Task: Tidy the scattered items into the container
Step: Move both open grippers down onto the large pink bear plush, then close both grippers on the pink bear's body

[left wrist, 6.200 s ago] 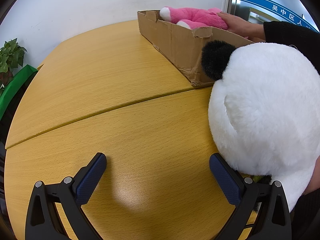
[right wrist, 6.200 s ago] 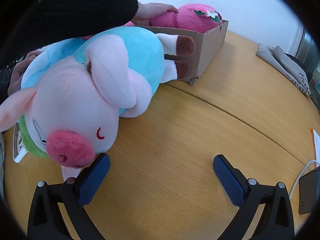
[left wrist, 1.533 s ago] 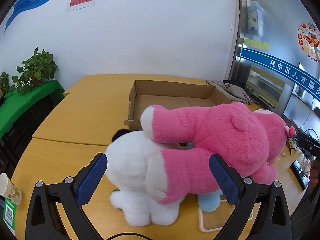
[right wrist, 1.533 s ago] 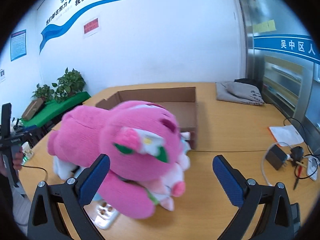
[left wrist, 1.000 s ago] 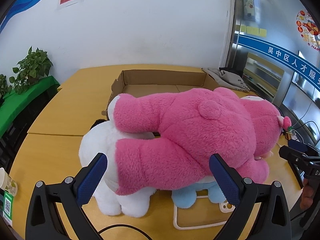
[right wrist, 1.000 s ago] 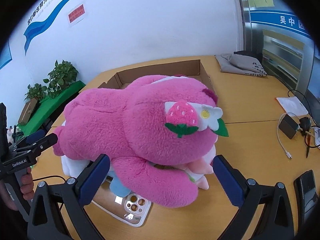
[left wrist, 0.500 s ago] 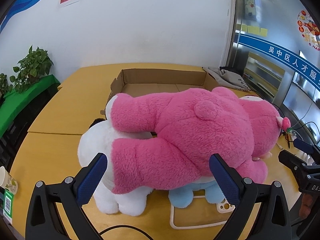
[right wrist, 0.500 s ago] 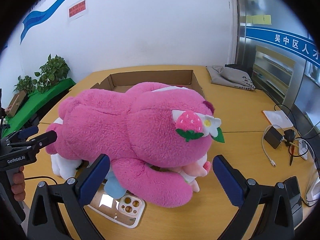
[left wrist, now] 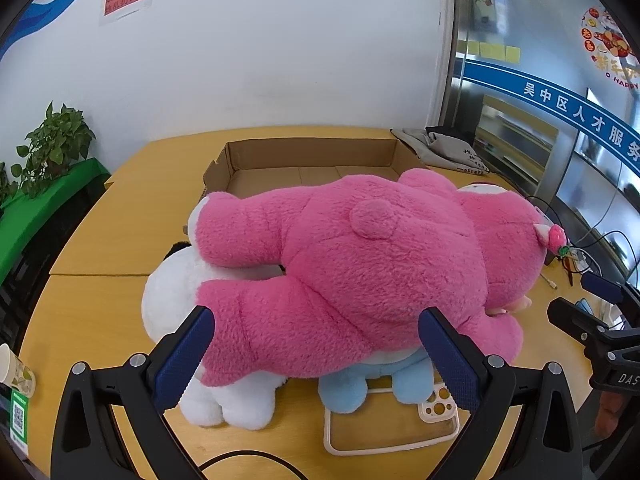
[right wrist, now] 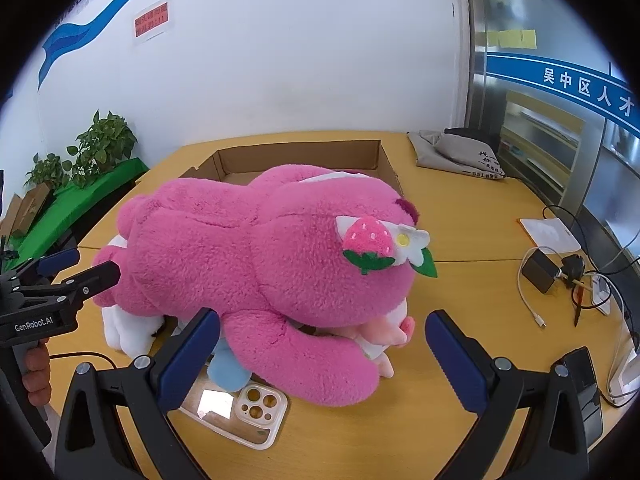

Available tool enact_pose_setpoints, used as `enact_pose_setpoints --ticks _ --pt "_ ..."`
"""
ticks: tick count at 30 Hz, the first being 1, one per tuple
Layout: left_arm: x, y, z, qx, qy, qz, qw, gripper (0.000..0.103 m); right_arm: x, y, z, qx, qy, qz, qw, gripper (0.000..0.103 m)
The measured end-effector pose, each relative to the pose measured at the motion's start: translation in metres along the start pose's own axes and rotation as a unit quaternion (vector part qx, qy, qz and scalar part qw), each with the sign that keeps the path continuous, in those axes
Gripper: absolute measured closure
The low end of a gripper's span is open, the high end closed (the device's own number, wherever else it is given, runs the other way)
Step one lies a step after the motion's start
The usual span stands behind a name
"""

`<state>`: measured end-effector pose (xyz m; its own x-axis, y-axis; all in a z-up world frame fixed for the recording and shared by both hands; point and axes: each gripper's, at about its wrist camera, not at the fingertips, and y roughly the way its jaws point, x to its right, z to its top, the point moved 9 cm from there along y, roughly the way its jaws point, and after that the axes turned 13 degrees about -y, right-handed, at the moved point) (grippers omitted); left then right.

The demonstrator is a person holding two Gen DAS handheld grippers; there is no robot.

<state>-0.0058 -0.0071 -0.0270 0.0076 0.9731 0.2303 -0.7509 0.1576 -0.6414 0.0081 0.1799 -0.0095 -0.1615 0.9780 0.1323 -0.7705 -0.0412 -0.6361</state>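
A big pink plush bear [left wrist: 360,264] [right wrist: 256,264] lies on top of a pile on the wooden table. Under it are a white plush [left wrist: 172,300] [right wrist: 120,328] and a blue and pink pig plush [left wrist: 352,380] [right wrist: 228,372]. An empty cardboard box [left wrist: 312,156] [right wrist: 304,156] stands just behind the pile. My left gripper [left wrist: 320,356] is open and empty, its fingers wide on either side of the bear's near legs. My right gripper [right wrist: 320,356] is open and empty in front of the bear's head end.
A clear phone case [left wrist: 392,420] [right wrist: 236,408] lies under the pile's near edge. Cables, chargers and a phone [right wrist: 560,276] lie at the right. A grey bag [right wrist: 460,156] lies at the back right. A paper cup [left wrist: 14,372] stands at the left edge. Potted plants [left wrist: 52,144] stand beyond.
Both grippers have drawn slightly nearer the pile and stay open. The plush pile has not moved since half a second ago.
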Motion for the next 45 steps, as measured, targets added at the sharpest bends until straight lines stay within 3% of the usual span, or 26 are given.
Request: enact_pose_setpoints --ticks 11,25,40,42,45 --pt "0.014 0.009 0.013 -0.008 -0.003 -0.029 0.9995 0.0 0.012 0.007 0.001 -0.003 0.002 -0.014 1.0 0.0" --pt "0.012 0.039 0.024 -0.032 -0.012 -0.046 0.9984 0.0 0.022 0.04 -0.001 -0.027 0.008 -0.001 1.0 0.0" --pt "0.002 0.035 0.042 -0.027 -0.036 -0.083 0.9955 0.0 0.03 0.049 0.002 -0.032 0.008 0.008 0.999 0.0" --pt "0.002 0.038 0.045 -0.035 -0.041 -0.096 0.9939 0.0 0.033 0.046 0.008 -0.02 0.011 0.017 1.0 0.0" --pt "0.01 0.044 0.048 -0.066 -0.059 -0.146 0.9853 0.0 0.04 0.042 0.019 0.0 0.019 0.026 0.999 0.0"
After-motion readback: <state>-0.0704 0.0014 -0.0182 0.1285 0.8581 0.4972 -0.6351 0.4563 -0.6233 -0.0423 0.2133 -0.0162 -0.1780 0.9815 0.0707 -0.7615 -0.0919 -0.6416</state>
